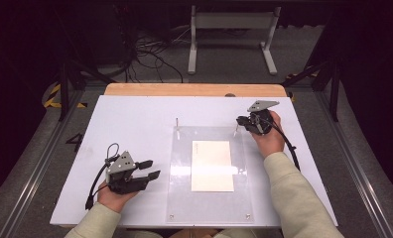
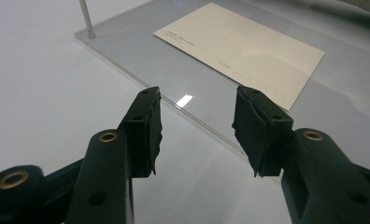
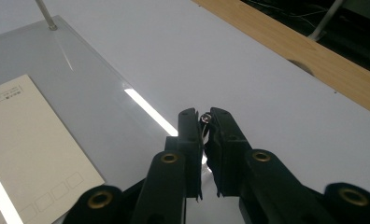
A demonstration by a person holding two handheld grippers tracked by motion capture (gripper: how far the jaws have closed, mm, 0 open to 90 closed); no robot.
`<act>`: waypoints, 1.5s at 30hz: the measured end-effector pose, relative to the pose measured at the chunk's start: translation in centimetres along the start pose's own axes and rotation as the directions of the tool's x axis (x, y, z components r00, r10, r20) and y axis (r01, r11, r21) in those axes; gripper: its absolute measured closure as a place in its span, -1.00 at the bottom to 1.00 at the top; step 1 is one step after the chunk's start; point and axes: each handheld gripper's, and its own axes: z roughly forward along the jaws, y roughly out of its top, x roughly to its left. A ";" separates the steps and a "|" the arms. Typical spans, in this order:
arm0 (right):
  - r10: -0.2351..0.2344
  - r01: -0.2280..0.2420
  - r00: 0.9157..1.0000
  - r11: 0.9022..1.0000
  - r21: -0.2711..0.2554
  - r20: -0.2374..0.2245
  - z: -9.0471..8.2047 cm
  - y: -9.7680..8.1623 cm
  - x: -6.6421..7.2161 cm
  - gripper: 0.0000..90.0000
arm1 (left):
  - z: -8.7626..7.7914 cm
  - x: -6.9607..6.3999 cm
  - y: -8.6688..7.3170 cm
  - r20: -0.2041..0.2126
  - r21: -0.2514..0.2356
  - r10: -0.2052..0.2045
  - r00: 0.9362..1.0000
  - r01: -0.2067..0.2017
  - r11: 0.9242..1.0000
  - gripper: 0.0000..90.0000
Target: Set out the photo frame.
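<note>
Your white table (image 1: 135, 124) carries a clear plastic sheet (image 1: 182, 198) at its middle, and a cream card (image 1: 213, 165) lies flat on the sheet's centre. Thin metal pins stand upright at the sheet's two far corners: the left pin (image 1: 177, 122) stands free, and your right claw is on the right pin (image 3: 204, 118).

Your right gripper (image 1: 240, 120) sits at the far right corner of the sheet, hand wrapped round its body, its tip turned toward the left. In the right gripper view its jaws have come almost together, and the small shiny head of the pin shows in the narrow gap at their tips, so they are clamped on that pin.

Your left gripper (image 1: 150, 168) rests low on the table to the left of the sheet, well apart from the card. Its jaws stand about half spread with nothing between them; in the left gripper view they point across the sheet's near edge toward the card (image 2: 241, 49).
</note>
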 end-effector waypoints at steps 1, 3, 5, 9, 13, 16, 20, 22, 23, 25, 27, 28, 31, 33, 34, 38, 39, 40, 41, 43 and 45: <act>0.000 0.000 1.000 1.000 0.000 0.000 0.0 0.0 0.0 0.82 | 0.0 0.0 0.0 0.001 0.000 0.002 1.000 -0.002 1.000 0.15; -0.009 0.009 1.000 1.000 0.003 0.015 0.1 0.0 0.2 0.81 | 0.0 0.0 0.0 0.007 0.001 0.001 1.000 -0.001 1.000 0.15; 0.025 -0.026 0.999 1.000 0.013 0.019 0.4 -0.1 0.3 0.83 | 0.0 0.0 0.1 0.008 0.000 0.004 1.000 -0.004 1.000 0.15; 0.153 -0.153 0.988 0.988 0.004 -0.004 0.6 -0.4 0.0 0.89 | 0.1 -0.1 0.1 0.011 0.001 0.006 1.000 -0.006 1.000 0.15; 0.186 -0.187 0.982 0.982 0.029 0.023 0.7 0.0 0.2 0.89 | 0.2 -0.1 0.2 0.018 0.000 -0.001 1.000 0.001 1.000 0.15; 0.202 -0.204 0.979 0.978 0.047 0.035 0.8 0.3 0.2 0.90 | 0.3 -0.1 0.2 0.018 0.000 0.005 1.000 -0.005 1.000 0.15; 0.233 -0.236 0.971 0.970 0.062 0.048 1.0 0.6 0.1 0.90 | 0.3 -0.1 0.3 0.022 -0.004 0.008 1.000 -0.008 1.000 0.15; 0.243 -0.246 0.969 0.967 0.067 0.051 1.1 0.7 -0.1 0.90 | 0.3 -0.1 0.3 0.021 -0.004 0.010 1.000 -0.010 1.000 0.15; 0.250 -0.253 0.967 0.965 0.069 0.050 1.2 0.8 -0.1 0.90 | 0.4 -0.1 0.3 0.021 -0.004 0.010 1.000 -0.010 1.000 0.15; 0.257 -0.261 0.965 0.962 0.077 0.055 1.3 0.9 -0.2 0.90 | 0.4 -0.2 0.3 0.023 -0.002 0.008 1.000 -0.008 1.000 0.15; 0.272 -0.276 0.961 0.958 0.082 0.054 1.3 1.0 -0.3 0.90 | 0.5 -0.2 0.3 0.026 0.002 0.009 1.000 -0.009 1.000 0.15; 0.282 -0.286 0.958 0.954 0.089 0.055 1.4 1.1 -0.4 0.90 | 0.6 -0.2 0.3 0.028 0.004 0.012 1.000 -0.012 1.000 0.15; 0.293 -0.298 0.954 0.949 0.106 0.057 1.6 1.4 -0.7 0.90 | 0.6 -0.3 0.3 0.026 0.002 0.018 0.999 -0.018 1.000 0.14; 0.312 -0.316 0.949 0.942 0.110 0.047 1.7 1.4 -0.9 0.90 | 0.6 -0.3 0.4 0.027 0.002 0.018 0.999 -0.018 1.000 0.15; 0.326 -0.329 0.944 0.938 0.113 0.043 1.8 1.5 -1.1 0.90 | 0.6 -0.3 0.4 0.027 0.002 0.018 0.999 -0.018 1.000 0.15; 0.369 -0.370 0.929 0.922 0.112 0.034 2.2 1.7 -1.6 0.90 | 0.6 -0.3 0.4 0.018 0.003 0.023 1.000 -0.023 1.000 0.11; 0.372 -0.373 0.928 0.921 0.110 0.027 2.3 1.6 -1.8 0.90 | 0.7 -0.3 0.4 0.010 0.003 0.032 0.999 -0.032 0.999 0.08; 0.380 -0.380 0.925 0.919 0.108 0.019 2.4 1.6 -2.0 0.91 | 0.7 -0.4 0.4 0.000 0.004 0.044 0.999 -0.044 0.999 0.03; 0.386 -0.385 0.922 0.916 0.108 0.014 2.4 1.6 -2.1 0.91 | 0.7 -0.4 0.3 -0.009 0.000 0.056 0.998 -0.056 0.998 -0.03; 0.400 -0.398 0.917 0.911 0.107 0.010 2.6 1.6 -2.3 0.91 | 0.9 -0.3 0.1 -0.013 -0.015 0.082 0.997 -0.082 0.997 -0.17; 0.419 -0.417 0.908 0.903 0.105 0.000 2.7 1.6 -2.5 0.91 | 1.1 0.0 -0.2 -0.013 -0.036 0.100 0.995 -0.100 0.994 -0.33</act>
